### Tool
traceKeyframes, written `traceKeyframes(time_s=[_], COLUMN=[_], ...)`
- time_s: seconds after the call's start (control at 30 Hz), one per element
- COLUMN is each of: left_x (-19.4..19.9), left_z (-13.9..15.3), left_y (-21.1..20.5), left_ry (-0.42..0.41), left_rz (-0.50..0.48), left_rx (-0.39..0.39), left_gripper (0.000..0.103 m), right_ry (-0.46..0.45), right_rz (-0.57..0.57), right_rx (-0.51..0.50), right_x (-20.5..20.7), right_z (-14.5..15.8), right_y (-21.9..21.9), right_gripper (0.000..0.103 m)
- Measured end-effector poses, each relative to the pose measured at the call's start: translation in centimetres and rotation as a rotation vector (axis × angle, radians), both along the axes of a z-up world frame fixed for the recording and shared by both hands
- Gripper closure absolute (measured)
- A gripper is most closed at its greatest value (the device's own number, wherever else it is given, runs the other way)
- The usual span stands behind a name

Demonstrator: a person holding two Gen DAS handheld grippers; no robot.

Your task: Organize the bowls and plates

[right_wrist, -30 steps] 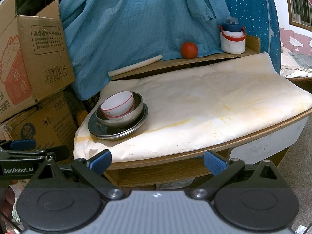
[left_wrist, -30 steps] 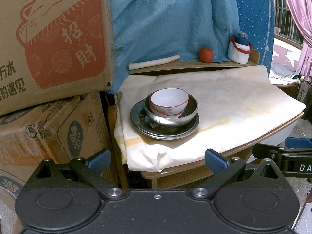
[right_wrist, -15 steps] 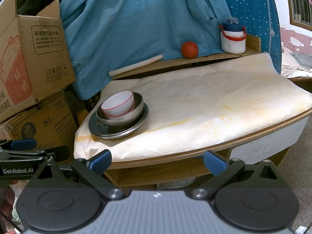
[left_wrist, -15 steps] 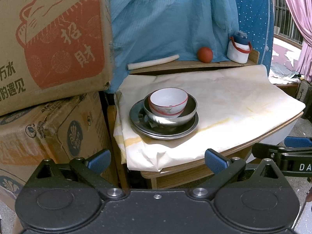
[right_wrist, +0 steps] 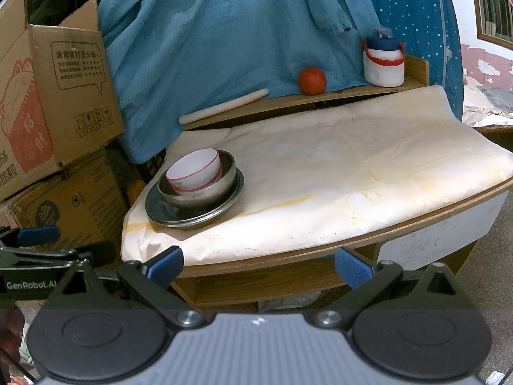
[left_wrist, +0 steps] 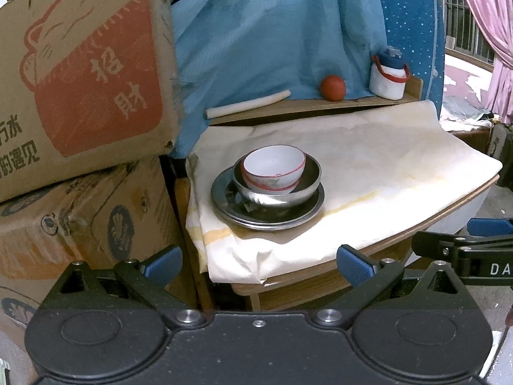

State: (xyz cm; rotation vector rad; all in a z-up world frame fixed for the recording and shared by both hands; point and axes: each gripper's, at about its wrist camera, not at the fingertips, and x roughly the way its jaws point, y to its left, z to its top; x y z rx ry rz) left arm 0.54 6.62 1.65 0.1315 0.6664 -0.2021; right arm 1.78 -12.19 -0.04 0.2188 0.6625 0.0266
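Observation:
A white bowl with a red rim (left_wrist: 272,166) sits inside a steel bowl (left_wrist: 282,192), which sits on a steel plate (left_wrist: 269,215) at the left end of a paper-covered table (left_wrist: 368,166). The same stack shows in the right wrist view: white bowl (right_wrist: 194,173), steel bowl (right_wrist: 205,192), plate (right_wrist: 192,215). My left gripper (left_wrist: 258,261) is open and empty, below the table's front edge. My right gripper (right_wrist: 259,263) is open and empty, also in front of the table. The right gripper also shows at the left wrist view's right edge (left_wrist: 465,247).
Stacked cardboard boxes (left_wrist: 80,80) stand left of the table. On a raised wooden ledge at the back lie a white roll (left_wrist: 247,104), a red ball (left_wrist: 332,87) and a white-and-blue jug (left_wrist: 388,75). Blue cloth (right_wrist: 224,32) hangs behind.
The left wrist view has shifted very slightly; the stack looks a touch further left. Nothing was grasped or moved on the table.

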Motion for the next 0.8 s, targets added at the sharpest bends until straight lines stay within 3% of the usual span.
traceKeyframes(time_s=[0.23, 0.8], left_x=[0.3, 0.8], left_z=[0.0, 0.1], left_y=[0.7, 0.5], left_ry=[0.013, -0.019], left_rz=[-0.010, -0.017], left_rx=[-0.055, -0.056], left_gripper=[0.001, 0.003], right_ry=[0.004, 0.017], right_rz=[-0.001, 0.014], right_rx=[0.001, 0.008], right_x=[0.1, 1.5], right_z=[0.1, -0.2], right_y=[0.2, -0.4], right_gripper=[0.000, 0.000])
